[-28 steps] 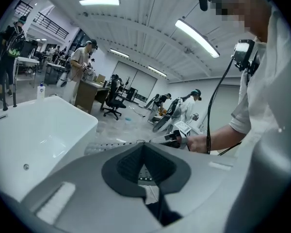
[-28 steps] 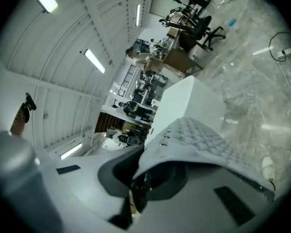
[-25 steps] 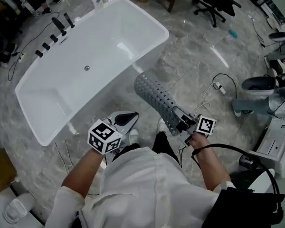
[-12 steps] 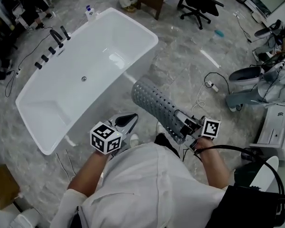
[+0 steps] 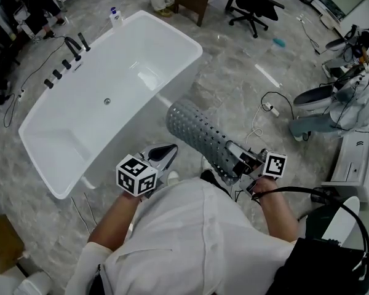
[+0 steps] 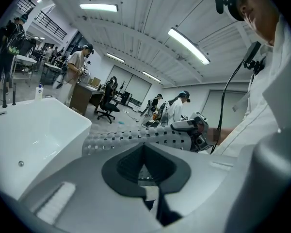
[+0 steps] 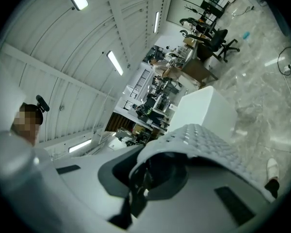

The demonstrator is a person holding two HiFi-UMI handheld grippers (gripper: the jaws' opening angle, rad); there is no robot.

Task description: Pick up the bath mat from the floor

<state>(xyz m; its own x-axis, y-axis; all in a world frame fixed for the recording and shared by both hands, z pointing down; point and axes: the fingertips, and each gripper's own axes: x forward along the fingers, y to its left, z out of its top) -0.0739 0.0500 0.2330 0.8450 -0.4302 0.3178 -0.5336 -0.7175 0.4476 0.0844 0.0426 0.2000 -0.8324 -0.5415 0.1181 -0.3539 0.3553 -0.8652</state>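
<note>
The bath mat (image 5: 194, 131) is a grey perforated sheet. It hangs curled in the air over the marble floor, its far end pointing toward the tub. My right gripper (image 5: 235, 160) is shut on the mat's near edge; in the right gripper view the mat (image 7: 211, 140) arches over the jaws (image 7: 144, 174). My left gripper (image 5: 162, 155) hovers to the mat's left, apart from it, jaws together and empty. In the left gripper view (image 6: 144, 147) the mat (image 6: 131, 140) stretches across just beyond the jaw tips.
A white freestanding bathtub (image 5: 24, 128) fills the left, with black taps (image 5: 67, 57) and a bottle (image 5: 115, 17) at its far end. A cable with power strip (image 5: 270, 109), toilet fixtures (image 5: 320, 103) and an office chair (image 5: 252, 5) stand to the right. A cardboard box (image 5: 0, 241) sits low left.
My right gripper has risen with the mat, which now sits higher and reaches further toward the tub. My left gripper has shifted slightly and stays empty.
</note>
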